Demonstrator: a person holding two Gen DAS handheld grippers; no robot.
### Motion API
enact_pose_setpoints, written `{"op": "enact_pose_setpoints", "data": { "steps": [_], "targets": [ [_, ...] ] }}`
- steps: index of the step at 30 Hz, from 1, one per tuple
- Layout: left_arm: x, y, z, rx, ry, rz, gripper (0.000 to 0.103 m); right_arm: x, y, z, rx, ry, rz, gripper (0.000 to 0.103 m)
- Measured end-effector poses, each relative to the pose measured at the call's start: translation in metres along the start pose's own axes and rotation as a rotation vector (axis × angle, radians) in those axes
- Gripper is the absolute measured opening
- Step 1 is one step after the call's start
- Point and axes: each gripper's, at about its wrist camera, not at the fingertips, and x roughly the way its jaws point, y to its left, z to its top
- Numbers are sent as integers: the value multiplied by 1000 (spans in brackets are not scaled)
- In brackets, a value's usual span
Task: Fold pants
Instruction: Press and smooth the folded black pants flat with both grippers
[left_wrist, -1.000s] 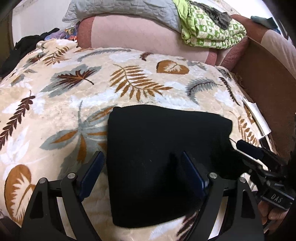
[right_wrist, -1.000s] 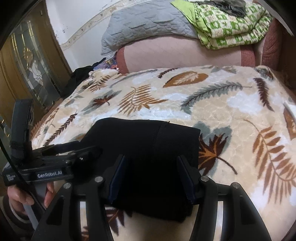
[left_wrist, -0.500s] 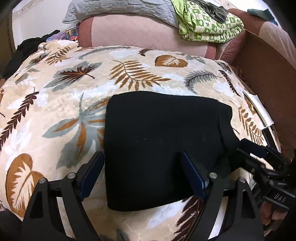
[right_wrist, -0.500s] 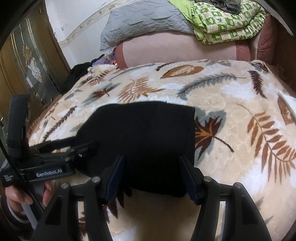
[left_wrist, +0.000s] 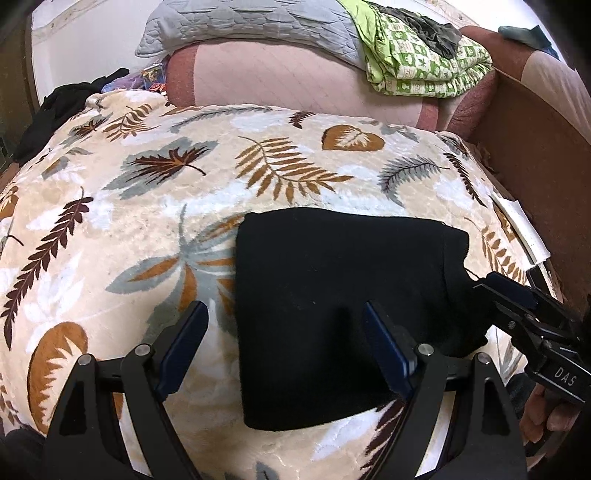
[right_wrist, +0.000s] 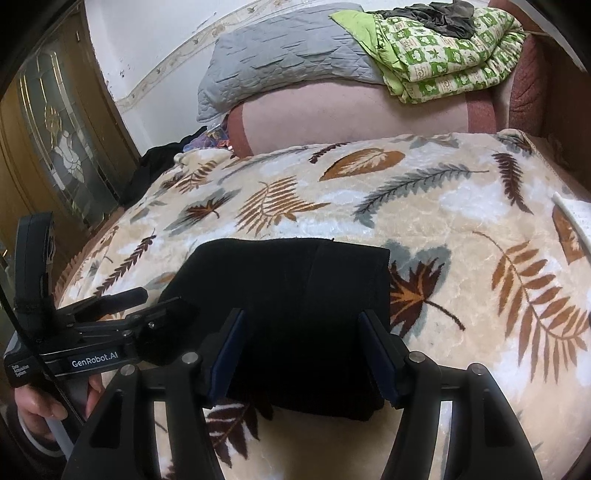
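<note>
The black pants (left_wrist: 340, 291) lie folded into a flat rectangle on the leaf-patterned blanket (left_wrist: 155, 221); they also show in the right wrist view (right_wrist: 295, 295). My left gripper (left_wrist: 284, 328) is open and empty, held above the pants' near left part. My right gripper (right_wrist: 301, 338) is open and empty, just above the pants' near edge. The right gripper also shows at the right of the left wrist view (left_wrist: 517, 306), by the pants' right end. The left gripper shows at the left of the right wrist view (right_wrist: 147, 306).
A pink bolster (left_wrist: 295, 81) lies at the head of the bed, with a grey quilted pillow (left_wrist: 251, 26) and a green patterned quilt (left_wrist: 424, 59) on it. Dark clothes (left_wrist: 55, 110) lie at the far left. A brown wooden bed frame (left_wrist: 535, 147) runs along the right.
Both grippers stayed open and shifted slightly over the pants. The pants stay flat where they were.
</note>
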Motion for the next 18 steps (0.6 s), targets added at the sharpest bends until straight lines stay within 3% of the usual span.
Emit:
{"op": "enact_pose_setpoints", "data": {
  "steps": [18],
  "targets": [
    [18,16,18,-35,5,30,85,15,-1,10,4,-10,6,66]
  ]
}}
